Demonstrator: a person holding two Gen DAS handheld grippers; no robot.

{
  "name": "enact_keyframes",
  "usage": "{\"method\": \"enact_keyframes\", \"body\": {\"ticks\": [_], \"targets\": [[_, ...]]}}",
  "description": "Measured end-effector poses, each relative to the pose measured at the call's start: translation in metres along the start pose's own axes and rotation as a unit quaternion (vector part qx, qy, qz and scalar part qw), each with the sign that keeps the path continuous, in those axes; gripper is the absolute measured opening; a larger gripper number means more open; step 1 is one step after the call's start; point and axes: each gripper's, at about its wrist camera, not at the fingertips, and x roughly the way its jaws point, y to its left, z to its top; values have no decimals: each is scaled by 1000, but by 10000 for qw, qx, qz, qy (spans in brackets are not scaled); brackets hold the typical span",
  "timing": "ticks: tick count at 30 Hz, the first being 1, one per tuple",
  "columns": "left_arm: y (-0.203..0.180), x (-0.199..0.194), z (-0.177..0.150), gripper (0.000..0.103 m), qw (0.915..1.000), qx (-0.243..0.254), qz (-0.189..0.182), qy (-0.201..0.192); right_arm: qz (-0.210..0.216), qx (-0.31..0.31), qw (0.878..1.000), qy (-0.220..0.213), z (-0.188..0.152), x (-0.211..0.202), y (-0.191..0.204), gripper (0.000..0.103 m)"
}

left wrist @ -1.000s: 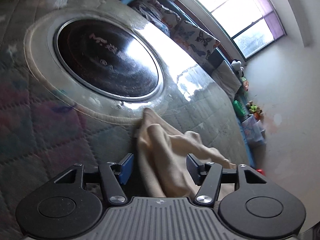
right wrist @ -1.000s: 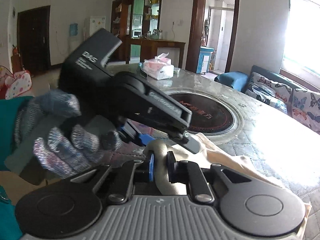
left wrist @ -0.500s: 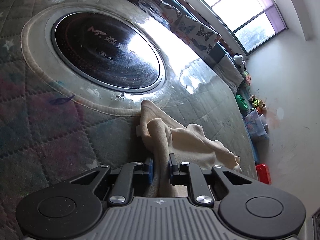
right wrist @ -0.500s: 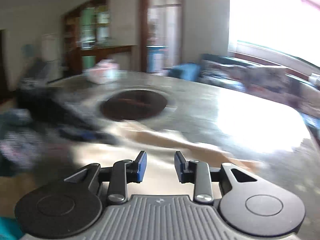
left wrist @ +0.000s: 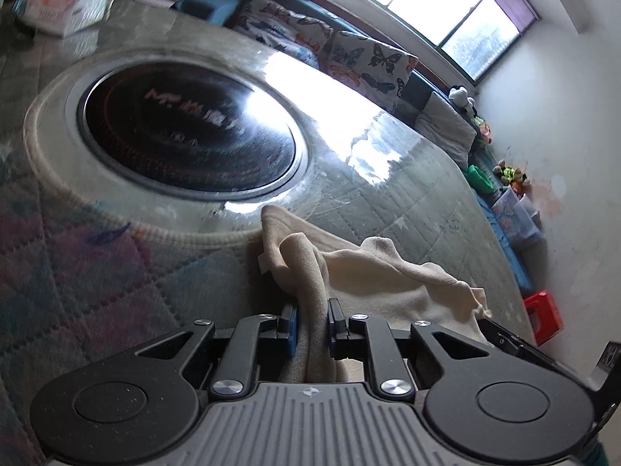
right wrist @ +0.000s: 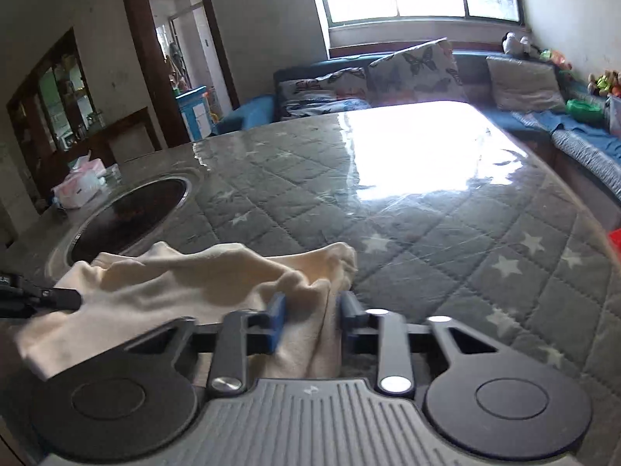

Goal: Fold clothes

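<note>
A crumpled cream garment (left wrist: pixel 388 283) lies on the quilted, glass-topped table (left wrist: pixel 97 272), next to the round black cooktop (left wrist: pixel 186 136). My left gripper (left wrist: pixel 312 322) is shut on a bunched edge of the garment. In the right wrist view the same garment (right wrist: pixel 174 283) stretches to the left. My right gripper (right wrist: pixel 310 318) has another bunch of it between its fingers, with the jaws partly apart around the cloth. The tip of the left gripper (right wrist: pixel 42 295) shows at the left edge there.
A tissue box (left wrist: pixel 66 4) sits at the table's far corner, also in the right wrist view (right wrist: pixel 77 186). A sofa with butterfly cushions (right wrist: pixel 407 73) runs along the far side under the window. A red stool (left wrist: pixel 543 314) stands on the floor by the wall.
My left gripper closed on the garment's edge. My right gripper let go of its first hold, swung right along the cloth, and now has another bunch between its fingers.
</note>
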Motion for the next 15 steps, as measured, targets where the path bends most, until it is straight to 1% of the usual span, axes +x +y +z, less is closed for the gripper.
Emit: {"method": "enact_keyframes", "body": {"ticks": [1,5,7,10,12,15], "targets": [[-4,-1,1,15,9999,94,6,-34,46,9,10000,-21,0,-1,1,11],[-25,-6,6,14,9985,505,-21,-197,24,-93,9995,-303,4,-19,8,10],[-37,-7,8,14,9974,676,-115,-239,-45,-166,9987,-485,10,-30,11,10],[-62,-3,8,14,9947,948,-294,-257,-208,-222,9970,-716,17,-47,9,10],[-80,3,6,14,9925,1132,-386,-269,-419,-269,9950,-867,21,-62,2,10],[-106,17,3,13,9901,1264,-576,-184,-735,-270,9920,-990,24,-78,-13,10]]}}
